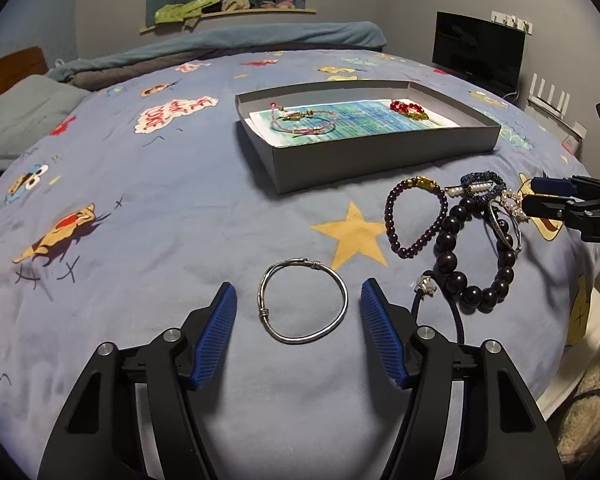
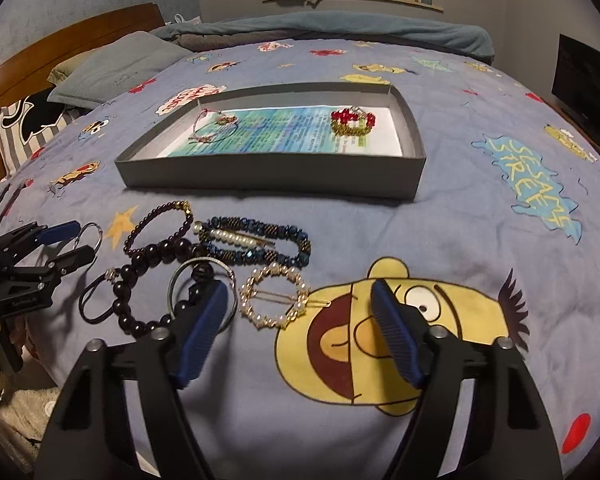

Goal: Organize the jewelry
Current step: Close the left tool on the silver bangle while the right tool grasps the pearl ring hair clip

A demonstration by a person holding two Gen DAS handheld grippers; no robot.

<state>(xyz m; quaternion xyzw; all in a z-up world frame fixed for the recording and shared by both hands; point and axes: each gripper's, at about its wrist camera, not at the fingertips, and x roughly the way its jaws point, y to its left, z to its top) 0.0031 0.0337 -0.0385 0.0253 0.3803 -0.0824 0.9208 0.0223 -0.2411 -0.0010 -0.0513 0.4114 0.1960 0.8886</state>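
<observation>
Left hand-held gripper (image 1: 296,300) open | silver bangle (image 1: 302,301) between fingers, seemingly untouched

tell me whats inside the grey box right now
A printed paper sheet lines the grey box; a pink cord bracelet and a red-and-gold beaded piece lie on it. Beneath the sheet is hidden.

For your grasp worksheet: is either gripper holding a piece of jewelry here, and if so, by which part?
Nothing is held. The left gripper is open, its fingers on either side of the silver bangle lying on the bed. The right gripper is open and empty.
</observation>
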